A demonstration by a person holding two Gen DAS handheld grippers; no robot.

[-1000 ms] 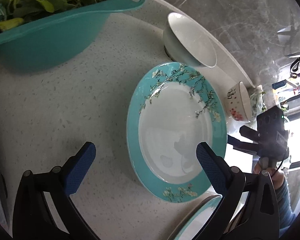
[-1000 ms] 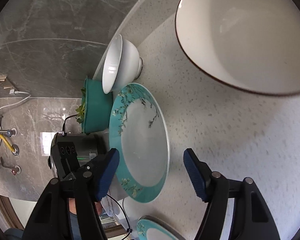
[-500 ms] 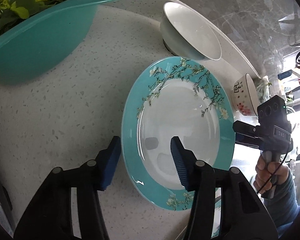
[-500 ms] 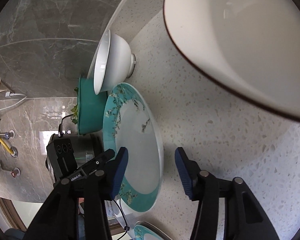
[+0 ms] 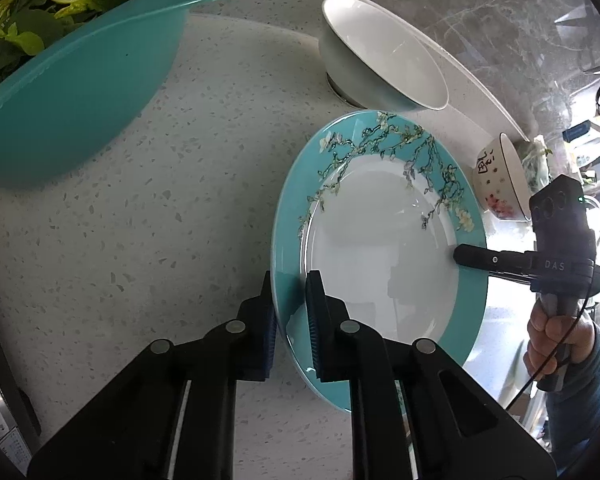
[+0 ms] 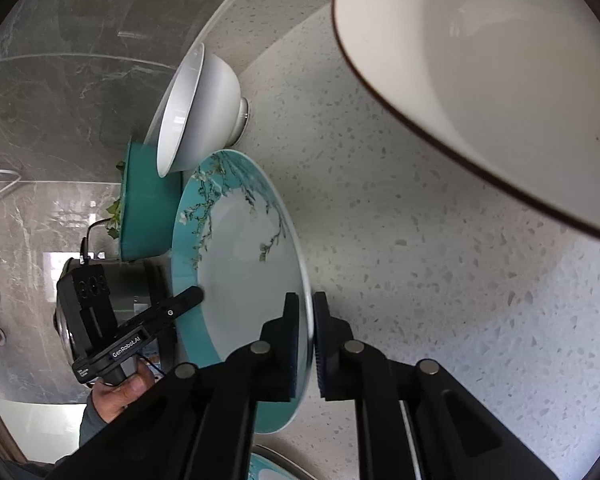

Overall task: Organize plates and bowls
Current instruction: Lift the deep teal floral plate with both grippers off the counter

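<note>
Plate first: a round teal-rimmed ceramic plate (image 5: 384,240) with a white centre and a blossom-branch pattern sits over the speckled white stone countertop (image 5: 160,200), gripped on opposite edges by both tools. The left gripper (image 5: 290,312) has its blue-padded jaws clenched on the plate's near rim, one pad above the teal band and one below it. The right gripper (image 6: 306,340) likewise clamps the opposite rim, its two pads pressed to either face of the thin edge; in the left wrist view its black body reaches in over the plate from the right, held by the person's hand (image 5: 552,336). Whether the plate is raised off the counter or resting on it cannot be told. Just beyond the plate stands a plain white footed bowl (image 5: 380,56), close to the rim. A teal plastic basin (image 5: 72,92) with leafy greens (image 5: 24,20) sits to the left, and a small white bowl with red flower print (image 5: 500,180) lies farther right. A large white bowl with a dark rim (image 6: 492,72) fills the right wrist view's upper corner.
</note>
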